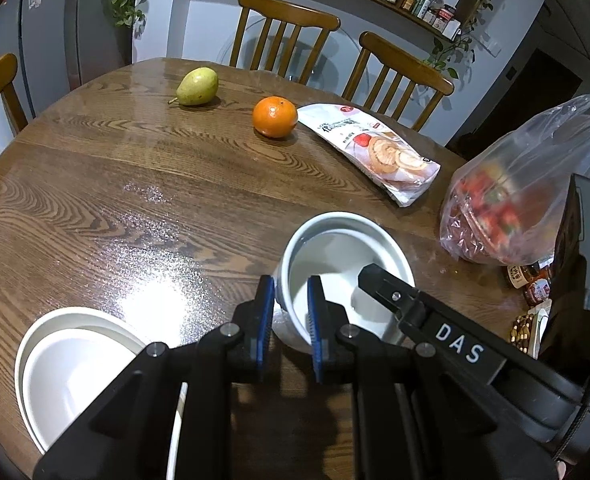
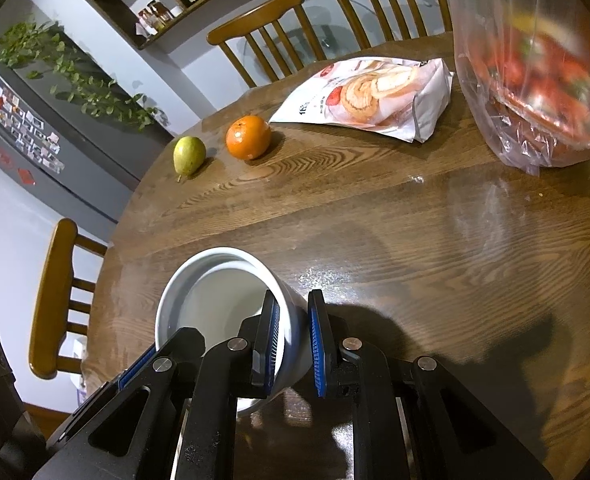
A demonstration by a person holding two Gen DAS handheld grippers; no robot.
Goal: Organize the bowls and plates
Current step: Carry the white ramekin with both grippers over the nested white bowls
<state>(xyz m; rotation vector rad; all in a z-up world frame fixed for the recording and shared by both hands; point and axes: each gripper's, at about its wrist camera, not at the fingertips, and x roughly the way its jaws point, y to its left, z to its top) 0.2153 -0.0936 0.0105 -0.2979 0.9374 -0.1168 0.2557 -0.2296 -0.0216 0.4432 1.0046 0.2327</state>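
Left gripper [image 1: 291, 304] pinching the left wall of a deep white bowl [image 1: 335, 248], blue pads pressed on either side of the rim. Right gripper [image 2: 295, 328] clamping the opposite wall of the same bowl [image 2: 215, 292], one finger reaching inside. Bowl standing on the near part of the round wooden table [image 1: 115, 168]. Stacked white plates [image 1: 67, 364] lying at the near left edge, apart from the bowl. Pear [image 1: 197, 86] and orange [image 1: 275, 116] resting side by side at the far edge, snack packet [image 1: 375, 150] lying just right of the orange. Plastic bag of red produce [image 1: 523, 188] sitting at the right. Wooden chairs [image 1: 287, 36] standing beyond the far edge.
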